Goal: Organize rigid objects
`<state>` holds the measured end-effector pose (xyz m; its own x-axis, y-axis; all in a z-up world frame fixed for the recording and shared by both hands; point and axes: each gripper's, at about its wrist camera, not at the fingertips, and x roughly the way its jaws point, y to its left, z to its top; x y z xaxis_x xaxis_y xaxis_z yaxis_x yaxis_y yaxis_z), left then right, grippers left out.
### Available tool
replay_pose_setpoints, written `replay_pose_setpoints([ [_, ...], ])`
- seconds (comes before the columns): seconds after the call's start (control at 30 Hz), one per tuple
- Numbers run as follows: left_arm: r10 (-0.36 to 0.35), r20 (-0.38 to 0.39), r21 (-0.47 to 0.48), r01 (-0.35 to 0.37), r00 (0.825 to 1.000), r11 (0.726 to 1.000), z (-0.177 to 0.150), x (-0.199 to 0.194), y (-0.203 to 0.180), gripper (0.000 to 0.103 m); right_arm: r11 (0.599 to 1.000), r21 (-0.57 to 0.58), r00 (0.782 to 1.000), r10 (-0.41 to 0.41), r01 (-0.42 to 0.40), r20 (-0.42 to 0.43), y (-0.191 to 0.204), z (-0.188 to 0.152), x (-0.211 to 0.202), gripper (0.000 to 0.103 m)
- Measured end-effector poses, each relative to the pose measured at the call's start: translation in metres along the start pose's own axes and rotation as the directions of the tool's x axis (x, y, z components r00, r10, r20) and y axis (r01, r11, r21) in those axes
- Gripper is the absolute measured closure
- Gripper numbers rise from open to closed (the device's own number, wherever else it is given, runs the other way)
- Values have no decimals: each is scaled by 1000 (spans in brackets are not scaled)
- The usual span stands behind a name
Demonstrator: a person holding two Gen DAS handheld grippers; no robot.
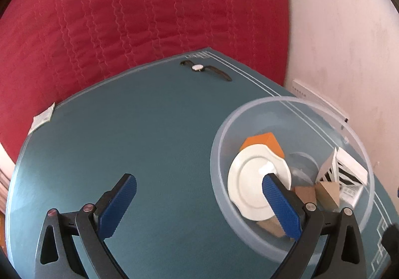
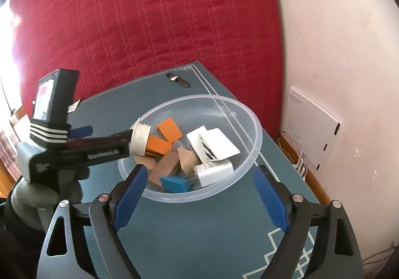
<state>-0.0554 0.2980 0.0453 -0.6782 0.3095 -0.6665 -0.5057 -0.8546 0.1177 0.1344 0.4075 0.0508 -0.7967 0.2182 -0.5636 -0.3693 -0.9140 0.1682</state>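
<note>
While my left gripper (image 1: 199, 206) hangs spread wide with nothing between its pads, its right finger reaching over the clear bowl (image 1: 217, 134), I take stock from the left edge of the teal mat (image 1: 149, 141) across. A small paper packet (image 1: 43, 116) lies at ten o'clock on the mat's border. The wristwatch (image 1: 203, 69) rests at twelve o'clock, well apart from everything else, and looks to be the one rigid thing not yet gathered. I judge it light but fiddly: a stiff glass-faced case on a limp strap that would flop, so I would pinch across the case from the sides, gently, sparing the crystal. At three o'clock the bowl already holds a white saucer (image 1: 251, 179), an orange block (image 1: 264, 141), wooden blocks (image 1: 305, 194) and a white box (image 1: 351, 169). My right gripper (image 2: 199, 199) is likewise released, empty, poised near the bowl's (image 2: 256, 126) closest rim.
</note>
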Motion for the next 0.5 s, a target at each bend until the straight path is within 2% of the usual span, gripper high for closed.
replay_pose_setpoints([
  [0.2, 2, 0, -23, -2, 1000, 1000, 14, 8, 0, 0, 1000, 9, 1000, 1, -1, 0, -1, 0, -2, 15],
  [0.37, 22, 19, -2, -22, 1000, 1000, 24, 15, -6, 0, 1000, 8, 1000, 1, -1, -1, -1, 0, -1, 15],
  [0.43, 6, 25, 6, -6, 1000, 1000, 25, 14, -9, 0, 1000, 5, 1000, 0, 0, 0, -1, 0, -2, 15],
  [0.5, -45, 35, 26, 44, 998, 999, 25, 10, -13, 0, 1000, 9, 1000, 0, 0, 2, -2, 0, -2, 15],
])
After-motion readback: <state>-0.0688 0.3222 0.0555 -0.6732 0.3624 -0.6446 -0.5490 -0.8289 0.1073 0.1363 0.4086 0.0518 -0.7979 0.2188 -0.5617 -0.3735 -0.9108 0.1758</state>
